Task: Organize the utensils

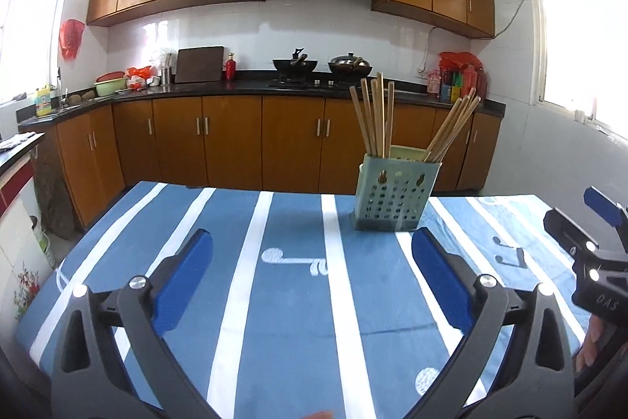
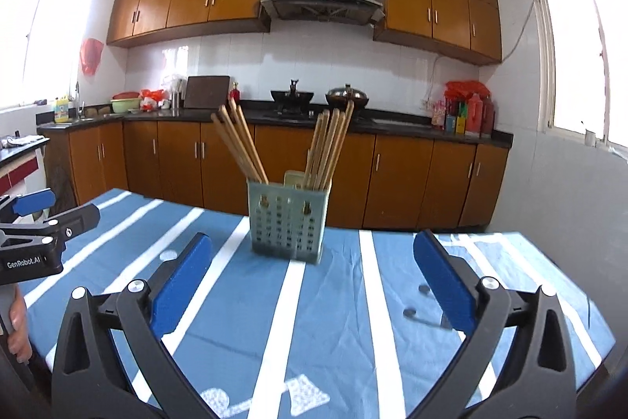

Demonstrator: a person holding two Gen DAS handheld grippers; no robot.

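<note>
Where the striped blue cloth (image 1: 290, 301) covers the bench, pale green perforated holder (image 1: 396, 197) upright near far edge; taken as landmark. Inside holder, two bundles of wooden chopsticks (image 2: 243, 148): left bundle leaning left, right bundle (image 2: 327, 148) leaning right, a cream-coloured piece between them. Left of holder and nearer the camera: left gripper (image 1: 310, 269), jaws spread wide, blue pads well apart, nothing between them, only cloth beneath. Right of holder and nearer: right gripper (image 2: 314, 273), jaws likewise wide, empty, holder seen through the gap but untouched. Behind holder: brown kitchen cabinets (image 2: 274, 163), dark counter with two woks (image 1: 322, 65).
</note>
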